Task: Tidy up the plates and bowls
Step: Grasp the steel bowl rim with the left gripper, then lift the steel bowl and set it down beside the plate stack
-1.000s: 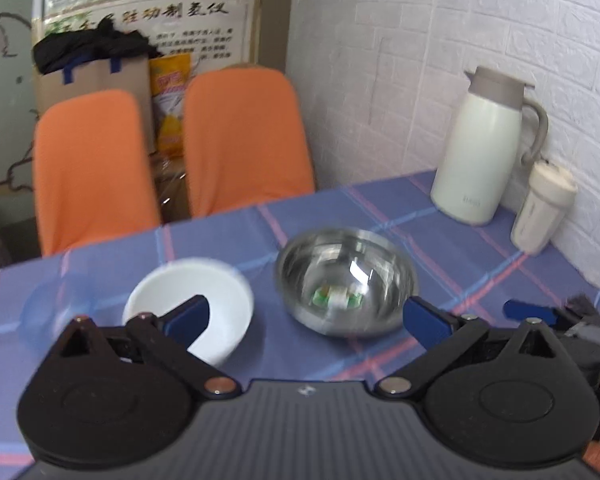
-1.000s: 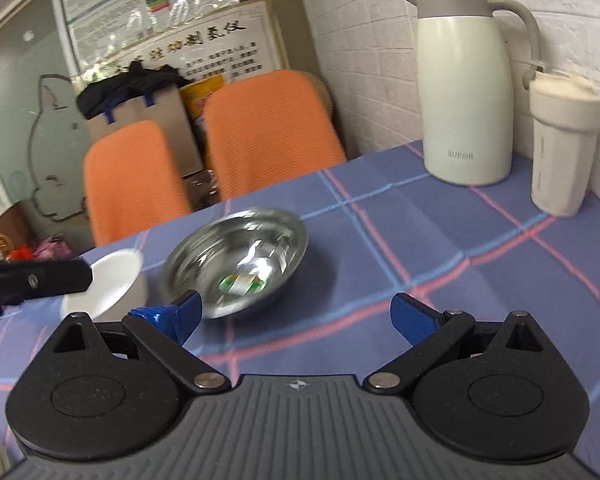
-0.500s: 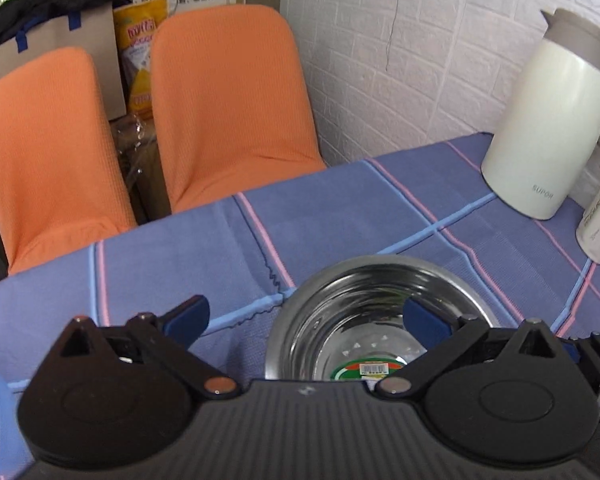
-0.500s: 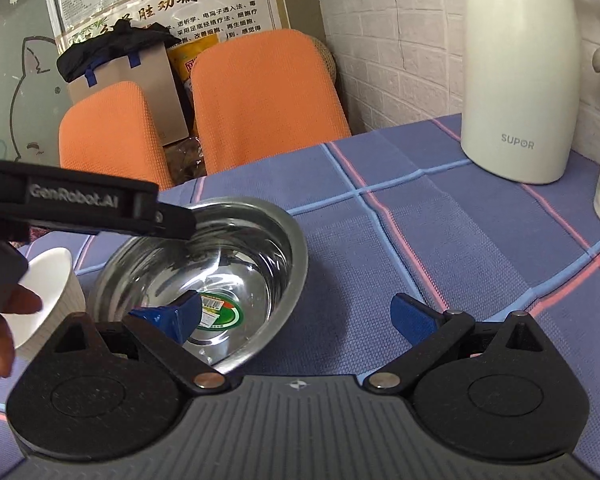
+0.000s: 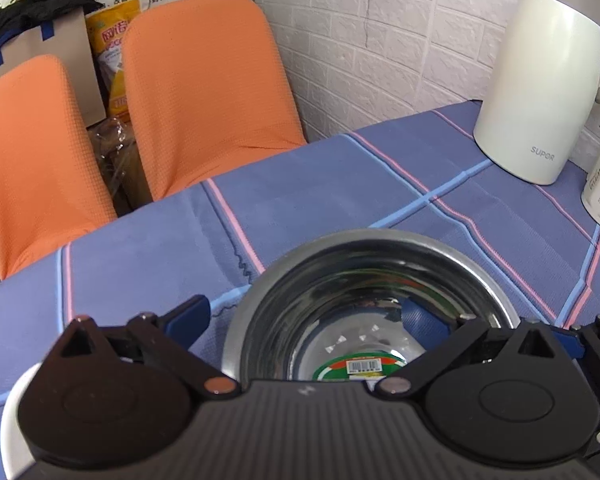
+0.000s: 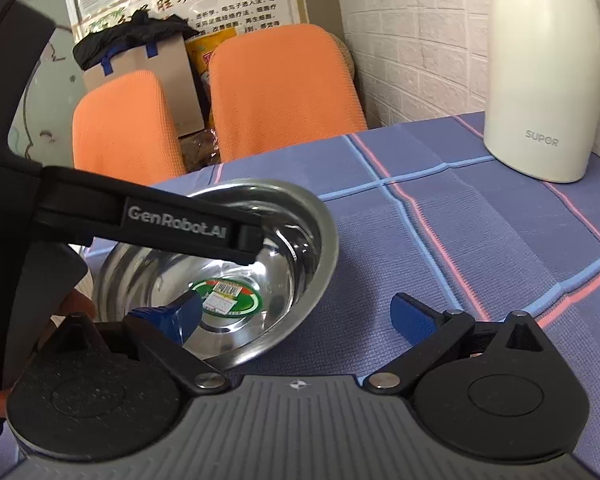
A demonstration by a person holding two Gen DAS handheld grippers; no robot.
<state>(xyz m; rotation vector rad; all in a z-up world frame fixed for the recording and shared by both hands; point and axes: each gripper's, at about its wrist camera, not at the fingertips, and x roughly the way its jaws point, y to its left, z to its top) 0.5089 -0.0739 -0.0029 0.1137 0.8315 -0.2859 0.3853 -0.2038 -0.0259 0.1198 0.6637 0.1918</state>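
Both tongs crowd the steel bowl (image 5: 364,280) on the blue plaid tabletop (image 5: 340,184). The left tongs (image 5: 306,318) are spread wide, one blue pad outside the bowl's left rim, the other inside. The right tongs (image 6: 296,312) gape too, straddling the near right rim (green sticker showing at the bottom). A white bowl (image 5: 10,420) peeks in at far left.

Shiny steel bowl (image 5: 364,276) sits upright on the tablecloth, sticker inside; white bowl (image 5: 10,420) just left.
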